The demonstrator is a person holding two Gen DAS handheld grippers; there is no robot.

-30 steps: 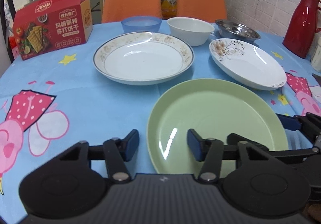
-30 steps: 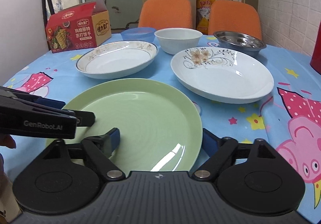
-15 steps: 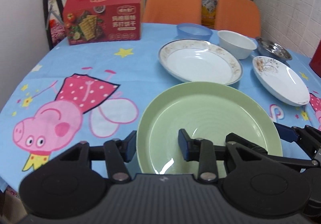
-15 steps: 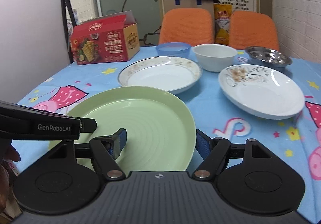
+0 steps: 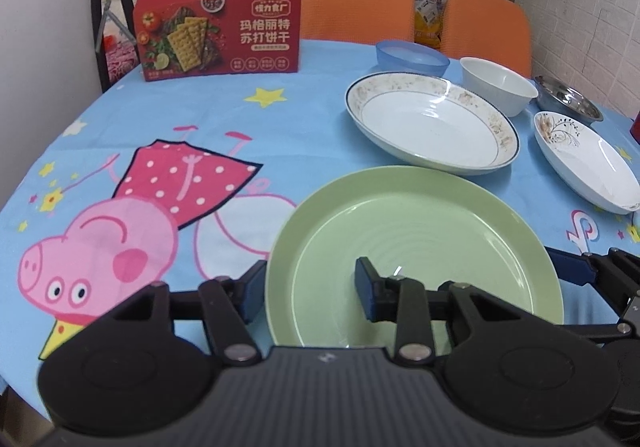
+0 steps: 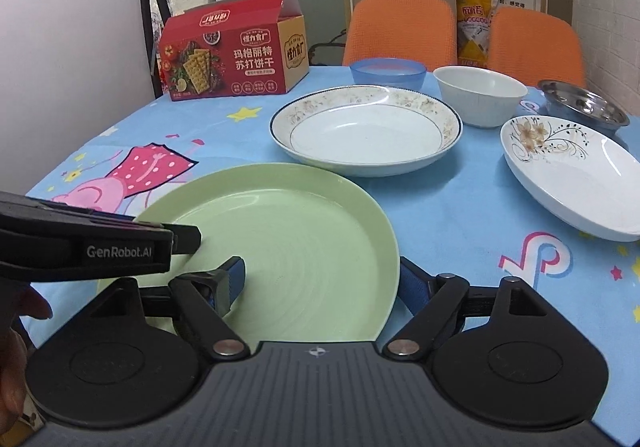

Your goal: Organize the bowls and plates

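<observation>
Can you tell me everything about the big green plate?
The green plate is round, pale green and glossy, with faint rings inside and a raised rim. It is empty and sits nearest the cameras, in front of the gold-edged plate. The left hand-held gripper is shut on its left rim, one finger inside and one outside. The right hand-held gripper straddles its right rim the same way. Whether it still rests on the tablecloth is unclear.

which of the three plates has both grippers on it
The green plate: the left gripper and right gripper each straddle its rim; both white plates sit untouched.
</observation>
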